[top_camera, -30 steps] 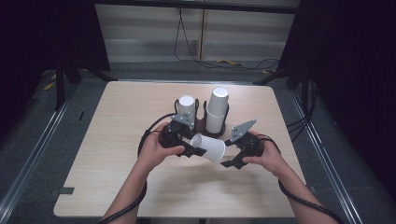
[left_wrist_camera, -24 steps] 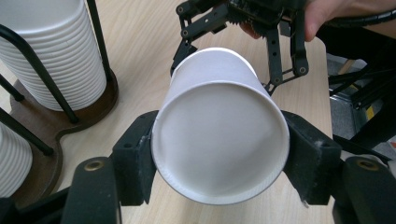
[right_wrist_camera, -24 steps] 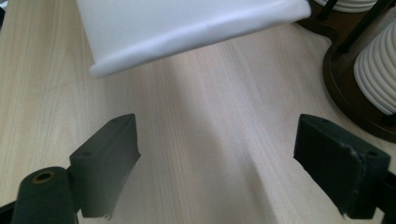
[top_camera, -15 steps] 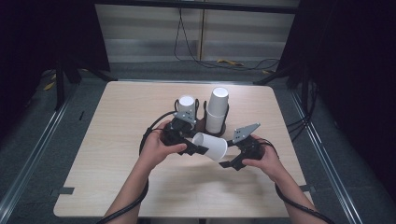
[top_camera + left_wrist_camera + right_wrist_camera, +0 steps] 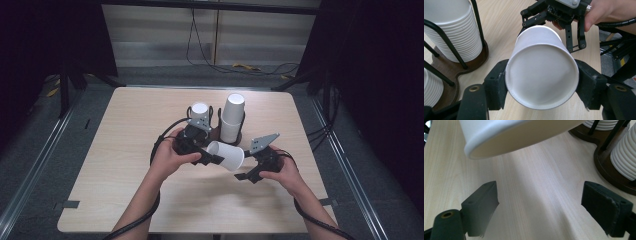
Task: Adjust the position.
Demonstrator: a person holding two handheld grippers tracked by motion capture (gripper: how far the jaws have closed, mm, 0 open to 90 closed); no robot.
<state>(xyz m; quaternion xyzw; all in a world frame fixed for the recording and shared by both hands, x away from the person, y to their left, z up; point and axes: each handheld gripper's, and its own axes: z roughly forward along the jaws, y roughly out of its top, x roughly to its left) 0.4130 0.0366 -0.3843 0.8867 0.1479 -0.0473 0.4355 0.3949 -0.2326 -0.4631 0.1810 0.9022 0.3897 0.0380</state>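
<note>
So the landmark here is the dark wooden cup holder [image 5: 220,131] sitting around the middle of the light wood table [image 5: 125,150]. It has black wire posts and carries two stacks of white paper cups: a taller stack [image 5: 232,117] and a shorter stack [image 5: 199,116] right next to it.

Just in front of the holder, on the person's side, the left gripper [image 5: 212,159] is clamped on a single white paper cup [image 5: 226,155]. The cup lies on its side, lifted off the table, with its open mouth pointing away from the left hand [image 5: 167,157] and toward the right gripper [image 5: 245,172]. In the left gripper view the two black jaws press against the cup [image 5: 541,67] on either side near its closed bottom, which faces the camera, and the holder's base [image 5: 454,67] with the ribbed cup stack [image 5: 449,30] sits off to the side.

The right gripper is also in front of the holder, a bit off to the taller stack's side, held in the right hand [image 5: 285,172]. Its jaws are spread wide with nothing between them. In the right gripper view the cup's rolled rim [image 5: 519,137] hangs just above and ahead of the jaws, not touching them, and the holder's base [image 5: 609,170] is off at the edge.
</note>
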